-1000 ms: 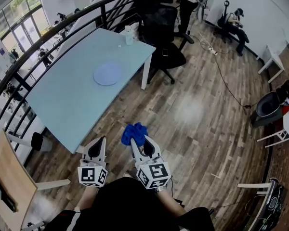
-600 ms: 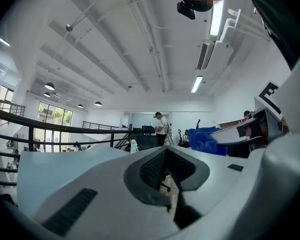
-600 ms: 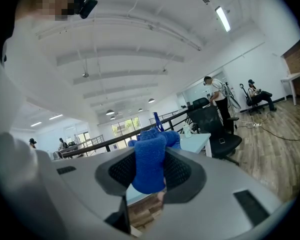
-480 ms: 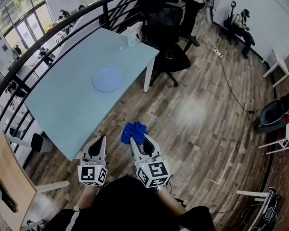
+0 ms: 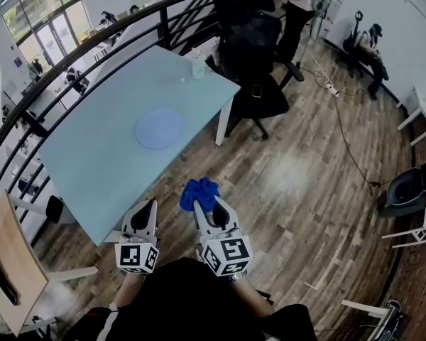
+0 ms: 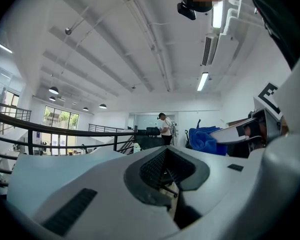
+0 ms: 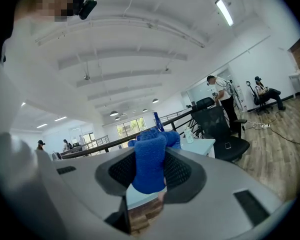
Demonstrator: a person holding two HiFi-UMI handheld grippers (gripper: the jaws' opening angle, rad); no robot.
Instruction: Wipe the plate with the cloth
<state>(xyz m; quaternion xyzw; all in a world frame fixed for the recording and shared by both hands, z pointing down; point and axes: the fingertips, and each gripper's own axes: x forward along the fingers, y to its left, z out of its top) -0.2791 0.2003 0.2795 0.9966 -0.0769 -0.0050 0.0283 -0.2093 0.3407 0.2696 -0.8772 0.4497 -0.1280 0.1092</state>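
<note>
A pale blue plate (image 5: pixel 160 128) lies flat near the middle of the light blue table (image 5: pixel 92 162). I stand short of the table's near corner. My right gripper (image 5: pixel 202 203) is shut on a bunched blue cloth (image 5: pixel 199 193), held over the wooden floor; the cloth (image 7: pixel 150 164) fills the gap between its jaws in the right gripper view. My left gripper (image 5: pixel 143 212) hangs beside it, by the table's near corner, shut with nothing in it. From the left gripper view the cloth (image 6: pixel 204 139) shows at the right.
A black office chair (image 5: pixel 252 55) stands at the table's far right corner, with a small bottle (image 5: pixel 198 66) on the table near it. A black railing (image 5: pixel 71 69) runs along the table's far side. A wooden chair (image 5: pixel 7 265) sits at the lower left. People stand farther off.
The table and plate have drifted slightly lower and closer in the head view. Both grippers keep their pose, the right one still holding the cloth.
</note>
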